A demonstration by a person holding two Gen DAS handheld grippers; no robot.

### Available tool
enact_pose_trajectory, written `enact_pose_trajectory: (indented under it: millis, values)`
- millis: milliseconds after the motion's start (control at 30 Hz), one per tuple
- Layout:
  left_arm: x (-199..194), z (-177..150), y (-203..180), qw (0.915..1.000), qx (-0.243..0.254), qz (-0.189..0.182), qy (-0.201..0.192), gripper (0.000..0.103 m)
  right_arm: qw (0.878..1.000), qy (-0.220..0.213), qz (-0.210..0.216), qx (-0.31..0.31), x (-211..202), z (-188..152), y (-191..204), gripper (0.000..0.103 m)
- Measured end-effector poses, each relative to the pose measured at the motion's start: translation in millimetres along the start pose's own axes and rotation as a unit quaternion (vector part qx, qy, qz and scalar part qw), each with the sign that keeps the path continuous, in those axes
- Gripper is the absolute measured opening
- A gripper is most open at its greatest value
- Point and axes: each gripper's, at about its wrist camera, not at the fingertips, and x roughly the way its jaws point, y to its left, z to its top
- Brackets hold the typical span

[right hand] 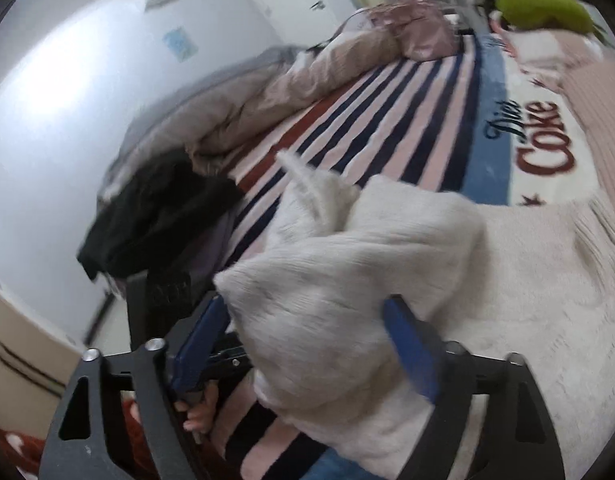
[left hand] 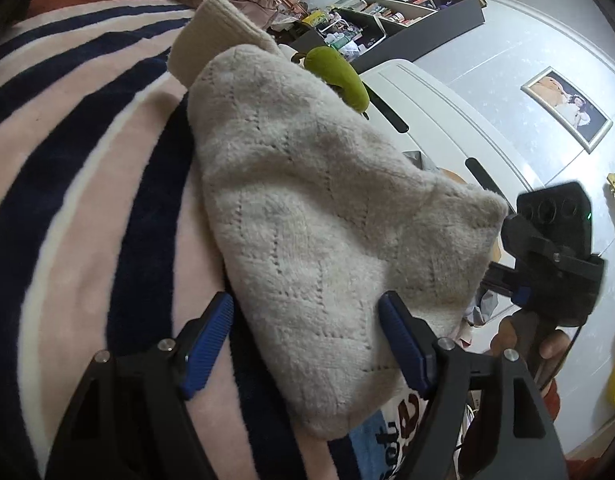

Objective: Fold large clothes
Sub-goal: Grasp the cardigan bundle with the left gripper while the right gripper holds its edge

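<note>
Jaws of both grippers stand apart. Between the left gripper's (left hand: 307, 344) fingers lies the cream knit sweater (left hand: 307, 216), spread on the striped blanket (left hand: 87, 208) and running toward 12 o'clock. Bunched sweater folds fill the right gripper's (right hand: 307, 344) gap; whether its pads touch the cloth is unclear.

Black garment (right hand: 155, 220) probably crowds striped blanket's (right hand: 387, 120) left edge.
</note>
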Motion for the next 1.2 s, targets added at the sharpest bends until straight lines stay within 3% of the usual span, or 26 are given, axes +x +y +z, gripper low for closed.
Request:
enact_pose_trajectory:
  millis: [100, 133, 167, 267, 467, 567, 667, 767, 867, 933, 1100, 1200]
  values:
    - [2.1, 0.1, -2.1, 1.0, 0.002, 0.003, -0.004, 0.073, 0.999, 0.03, -0.024, -0.002, 29.9, 8.2, 8.5, 0.089]
    - [0.5, 0.2, -1.5, 1.0, -0.001, 0.003, -0.005, 0.073, 0.998, 0.033, -0.048, -0.007, 36.9, 10.1, 9.2, 0.077]
    - [-6.0, 0.1, 1.4, 1.0, -0.003, 0.002, -0.006, 0.072, 0.997, 0.034, -0.075, -0.01, 41.3, 11.4, 8.4, 0.047]
    - [-16.3, -2.9, 3.7, 0.9999, -0.012, 0.003, -0.011, 0.076, 0.996, 0.009, -0.085, 0.001, 31.2, 12.4, 4.1, 0.028]
    - [-38.4, -5.5, -10.5, 0.9987, -0.013, -0.032, -0.039, 0.102, 0.987, -0.124, -0.1, 0.027, -52.9, -6.1, -3.0, 0.023]
    - [-39.2, -2.4, -17.0, 0.9966, -0.044, -0.05, -0.049, 0.102, 0.979, -0.167, -0.105, 0.05, -99.8, -20.8, -21.0, 0.023]
    - [-22.7, 1.4, -35.7, 0.9979, -0.03, -0.053, -0.024, 0.102, 0.971, -0.193, -0.119, 0.076, -136.7, -42.5, -43.6, 0.023]
    - [7.7, 7.5, -64.2, 0.9988, -0.008, -0.049, 0.008, 0.102, 0.968, -0.194, -0.122, 0.106, -153.2, -65.7, -71.2, 0.023]
    - [38.5, 4.5, -80.4, 0.9974, -0.012, -0.055, 0.046, 0.102, 0.968, -0.175, -0.115, 0.135, -144.2, -87.2, -100.0, 0.023]
    - [58.9, -1.6, -89.9, 0.9964, -0.006, -0.04, 0.074, 0.102, 0.968, -0.169, -0.108, 0.15, -133.9, -97.6, -115.1, 0.023]
    - [83.1, -9.3, -94.9, 0.9937, -0.016, -0.039, 0.103, 0.102, 0.964, -0.175, -0.111, 0.168, -120.8, -120.4, -129.5, 0.023]
    - [92.8, -17.0, -100.4, 0.9928, 0.003, -0.029, 0.116, 0.102, 0.96, -0.181, -0.109, 0.185, -119.9, -133.7, -139.6, 0.025]
